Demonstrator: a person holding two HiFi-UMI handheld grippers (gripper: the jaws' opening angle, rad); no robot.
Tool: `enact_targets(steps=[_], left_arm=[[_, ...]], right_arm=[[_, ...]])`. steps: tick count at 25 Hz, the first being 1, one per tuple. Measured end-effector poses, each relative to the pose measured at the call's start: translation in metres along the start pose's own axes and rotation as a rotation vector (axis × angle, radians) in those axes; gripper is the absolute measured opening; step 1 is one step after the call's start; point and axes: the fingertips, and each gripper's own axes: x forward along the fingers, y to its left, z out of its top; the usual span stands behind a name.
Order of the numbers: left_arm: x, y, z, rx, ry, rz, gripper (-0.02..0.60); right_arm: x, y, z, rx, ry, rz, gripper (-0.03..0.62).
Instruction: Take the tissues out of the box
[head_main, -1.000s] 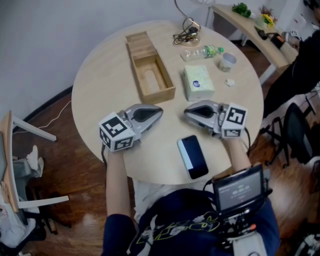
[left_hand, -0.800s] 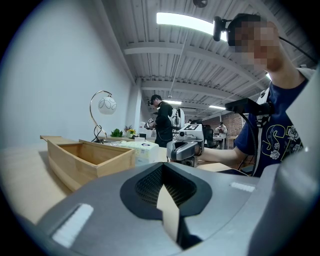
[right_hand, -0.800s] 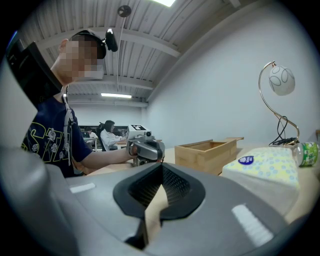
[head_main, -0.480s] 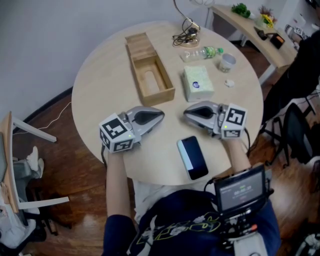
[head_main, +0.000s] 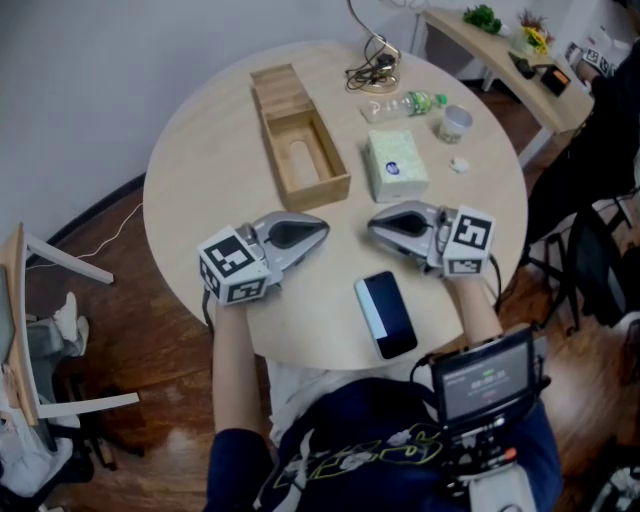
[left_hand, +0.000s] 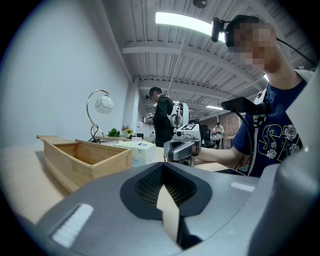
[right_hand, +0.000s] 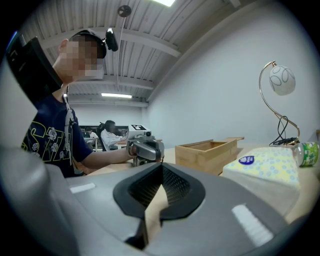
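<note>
Round pale wooden desk (head_main: 200, 190) seen from above, with both tools parked at its near edge. The left gripper (head_main: 321, 226) and the right gripper (head_main: 371, 227) lie flat on the desk, tips pointing toward one another and apart. In the left gripper view the left gripper (left_hand: 162, 167) has its jaws together with nothing between them. The right gripper view shows the right gripper (right_hand: 161, 168) likewise closed and empty. The open rectangular light-wood box (head_main: 316, 191) stands at the centre of the desk, its flat lid (head_main: 276, 80) at its far end. No pack can be seen inside it. The soft, pale-green patterned tissue pack (head_main: 395, 166) with a blue oval label lies on the desk just to the right of the box, apart from it and just beyond the right gripper; it also shows at the right of the right gripper view (right_hand: 267, 167). Judged from this layout, the tissues are already outside the box. The pack is probably light and yielding, its film wrapper likely slippery. A pinch across its narrow width, on the two long sides near the middle, should hold best. The label area looks like the opening, where single sheets might pull free. A black smartphone (head_main: 386, 315) lies at the near edge between the grippers. A clear plastic bottle (head_main: 404, 104), a small cup (head_main: 455, 123) and a lamp base with coiled cable (head_main: 376, 72) occupy the far right.
</note>
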Motion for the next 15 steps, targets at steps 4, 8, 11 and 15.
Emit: enact_targets(steps=[4,8,11,15], left_arm=[[0.0002,-0.0002,0.0003,-0.001,0.0,0.0,0.005],[-0.001,-0.0002,-0.001,-0.003,0.003,0.002,0.005],[-0.001,-0.001,-0.0013,-0.002,0.001,0.001,0.005],[-0.0014,-0.0003,-0.0009,-0.001,0.0,-0.001,0.005]], right_arm=[[0.0008,-0.0001,0.0008,-0.003,-0.001,-0.002,0.0],[0.0018,0.0012,0.0,-0.006,-0.003,0.007,0.0],[0.0012,0.0018,-0.0016,-0.001,0.0,0.007,0.0],[0.0019,0.0013,-0.0008,-0.002,0.002,0.006,0.0]])
